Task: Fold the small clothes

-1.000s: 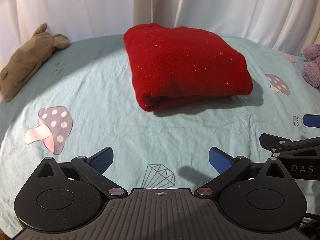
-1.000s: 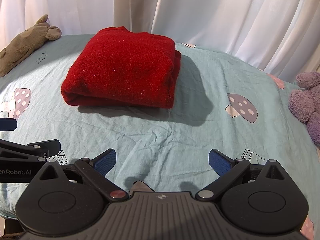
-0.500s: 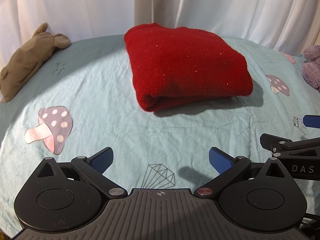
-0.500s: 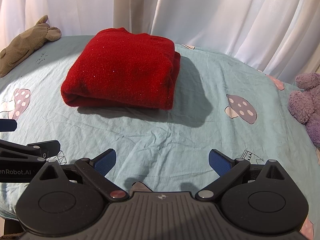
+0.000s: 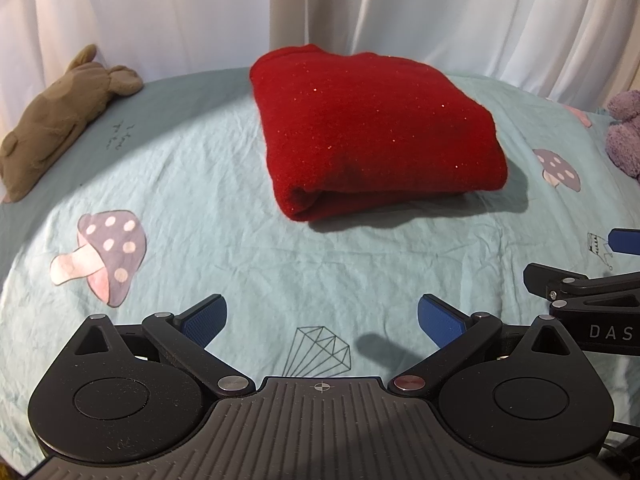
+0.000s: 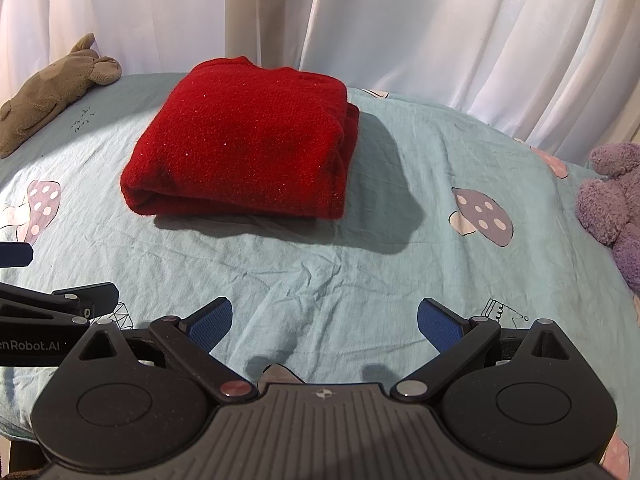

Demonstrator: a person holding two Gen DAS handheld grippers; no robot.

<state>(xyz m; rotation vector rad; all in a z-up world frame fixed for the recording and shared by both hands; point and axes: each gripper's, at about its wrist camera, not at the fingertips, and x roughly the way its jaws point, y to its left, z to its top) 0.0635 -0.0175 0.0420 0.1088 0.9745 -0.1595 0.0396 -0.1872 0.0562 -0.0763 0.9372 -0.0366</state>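
A red fleece garment (image 5: 372, 128) lies folded into a thick rectangle on the pale teal sheet (image 5: 224, 240); it also shows in the right wrist view (image 6: 244, 148). My left gripper (image 5: 322, 320) is open and empty, held back near the front of the sheet, well short of the garment. My right gripper (image 6: 324, 322) is open and empty too, beside the left one. Each gripper's side shows at the edge of the other's view.
A brown plush toy (image 5: 56, 120) lies at the far left and a purple plush toy (image 6: 612, 200) at the right. White curtains (image 6: 440, 20) hang behind. The sheet has mushroom prints (image 5: 104, 252).
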